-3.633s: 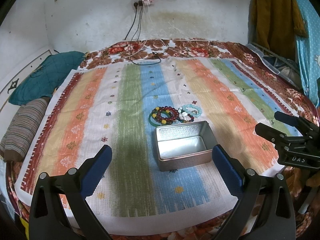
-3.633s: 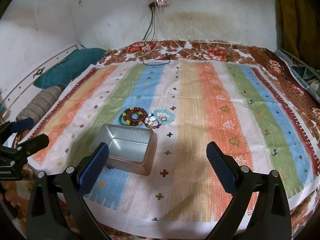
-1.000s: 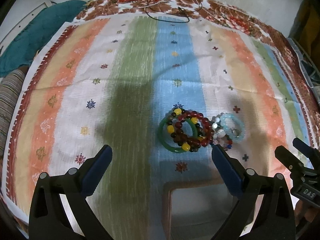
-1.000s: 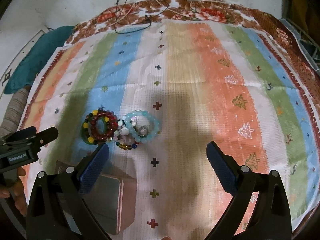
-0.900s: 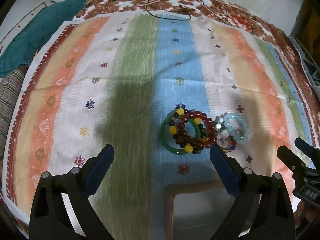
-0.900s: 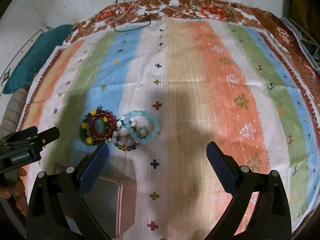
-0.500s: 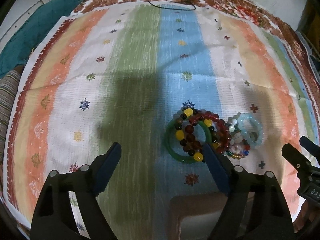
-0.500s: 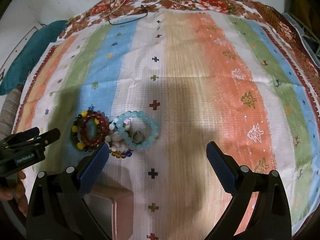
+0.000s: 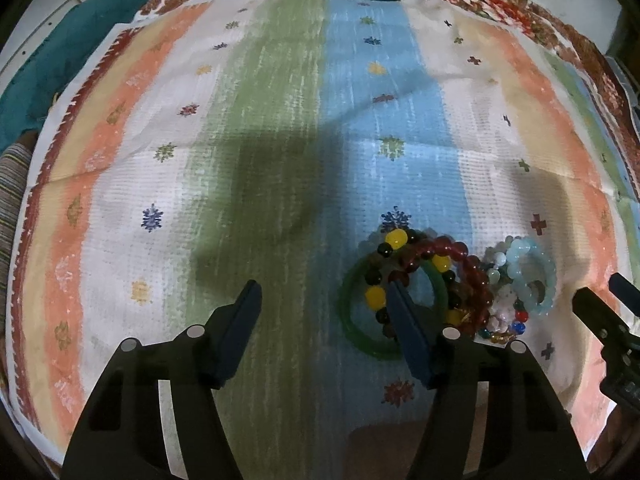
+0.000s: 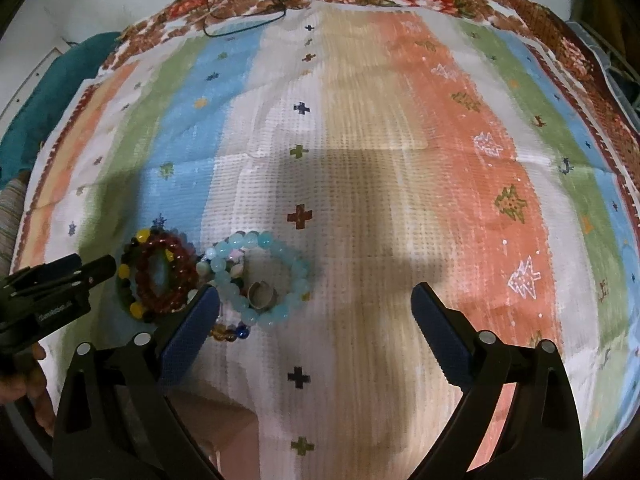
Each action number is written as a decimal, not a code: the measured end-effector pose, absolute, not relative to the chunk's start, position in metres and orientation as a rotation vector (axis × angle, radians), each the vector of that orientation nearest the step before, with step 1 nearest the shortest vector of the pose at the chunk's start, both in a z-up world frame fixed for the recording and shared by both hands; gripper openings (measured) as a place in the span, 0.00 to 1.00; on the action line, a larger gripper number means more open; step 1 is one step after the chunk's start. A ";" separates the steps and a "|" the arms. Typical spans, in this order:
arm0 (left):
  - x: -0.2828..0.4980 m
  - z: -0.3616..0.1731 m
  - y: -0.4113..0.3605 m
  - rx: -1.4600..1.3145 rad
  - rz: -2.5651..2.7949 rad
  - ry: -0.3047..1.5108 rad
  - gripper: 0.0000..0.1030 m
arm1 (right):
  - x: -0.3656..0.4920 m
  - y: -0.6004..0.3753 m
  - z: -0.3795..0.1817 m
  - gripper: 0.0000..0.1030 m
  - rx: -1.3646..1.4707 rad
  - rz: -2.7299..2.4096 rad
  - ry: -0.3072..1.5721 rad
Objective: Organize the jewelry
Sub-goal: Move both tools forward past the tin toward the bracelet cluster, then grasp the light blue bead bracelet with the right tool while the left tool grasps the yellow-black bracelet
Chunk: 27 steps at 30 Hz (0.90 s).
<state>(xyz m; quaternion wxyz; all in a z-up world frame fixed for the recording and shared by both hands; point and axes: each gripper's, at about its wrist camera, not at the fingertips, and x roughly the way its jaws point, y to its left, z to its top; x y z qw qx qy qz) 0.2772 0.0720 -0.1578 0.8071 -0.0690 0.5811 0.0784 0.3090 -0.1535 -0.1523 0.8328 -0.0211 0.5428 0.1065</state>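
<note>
Hovering low over the striped bedspread [image 9: 280,128], the left hand-held gripper [image 9: 324,300] has its jaws parted, its right finger [image 9: 408,332] overlapping the green bangle [image 9: 356,332]. At the bangle's 3 o'clock lie the dark red bead bracelet [image 9: 472,280] and pale blue bead bracelet [image 10: 280,280]. The right hand-held gripper [image 10: 316,304] gapes wide and empty; a silver ring [image 10: 260,294] lies inside the blue bracelet.
</note>
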 end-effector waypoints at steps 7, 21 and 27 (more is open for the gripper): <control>0.285 -0.166 0.070 -0.125 0.169 1.259 0.62 | 0.319 -0.150 -0.165 0.84 -0.058 0.214 1.175; 0.290 -0.169 0.066 -0.101 0.134 1.265 0.31 | 0.334 -0.144 -0.185 0.55 -0.086 0.201 1.212; 0.291 -0.169 0.058 -0.045 0.107 1.248 0.22 | 0.334 -0.142 -0.193 0.44 -0.092 0.211 1.216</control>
